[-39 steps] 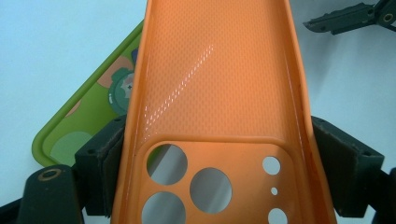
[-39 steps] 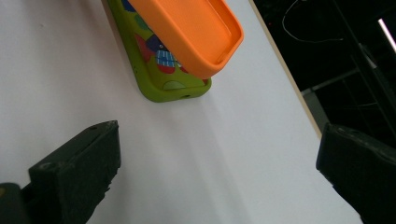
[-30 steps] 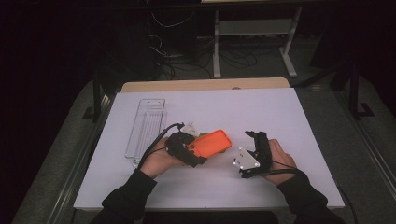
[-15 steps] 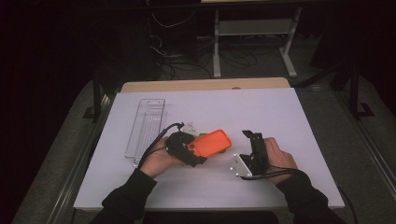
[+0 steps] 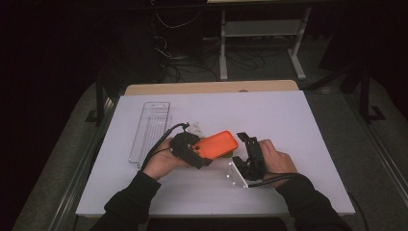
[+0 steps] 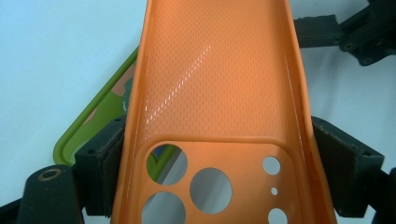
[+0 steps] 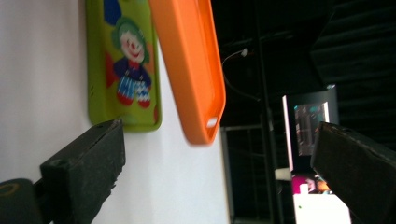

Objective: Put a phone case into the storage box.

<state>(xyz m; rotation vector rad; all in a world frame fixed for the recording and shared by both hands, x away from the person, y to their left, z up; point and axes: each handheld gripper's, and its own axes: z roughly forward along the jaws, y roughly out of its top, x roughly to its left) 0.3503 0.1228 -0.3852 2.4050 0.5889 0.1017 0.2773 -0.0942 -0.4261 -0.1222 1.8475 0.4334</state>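
My left gripper (image 5: 198, 153) is shut on the camera-hole end of an orange phone case (image 5: 219, 144) and holds it tilted above the white table (image 5: 298, 125). In the left gripper view both pads press the side walls of the orange case (image 6: 219, 70). Under it on the table lies a green phone case (image 7: 123, 65) with a clown picture; its edge (image 6: 88, 123) shows beside the orange one. My right gripper (image 5: 242, 148) is just right of the orange case's free end, open wide. In the right gripper view that end of the orange case (image 7: 196, 93) hangs ahead of the jaws, untouched.
A clear plastic tray (image 5: 149, 127) lies at the table's left, long side running away from me. A small white object (image 5: 195, 128) sits just behind my left gripper. The right half of the table is bare white. Dark stands and cables lie beyond the far edge.
My right gripper has slid left toward the orange case's free end. The left gripper and the case have stayed where they were.
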